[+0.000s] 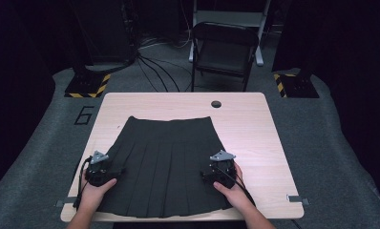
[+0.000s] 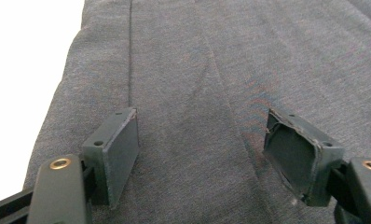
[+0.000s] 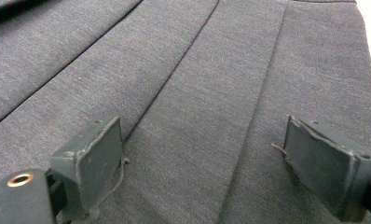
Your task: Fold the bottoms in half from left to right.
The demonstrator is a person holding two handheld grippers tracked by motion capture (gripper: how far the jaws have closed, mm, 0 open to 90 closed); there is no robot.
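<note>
One dark pleated skirt lies flat on one table. Two grippers: left gripper at 8 o'clock, right gripper at 4 o'clock, both with jaws spread wide over the fabric, gripping nothing.

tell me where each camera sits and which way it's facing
High view: above the person's side of the table, looking forward and down on the skirt; forearms, left gripper, right gripper show.
Left gripper view: rides that gripper, looking along open jaws onto pleats.
Right gripper view: the same over its gripper.
All three share the skirt.
</note>
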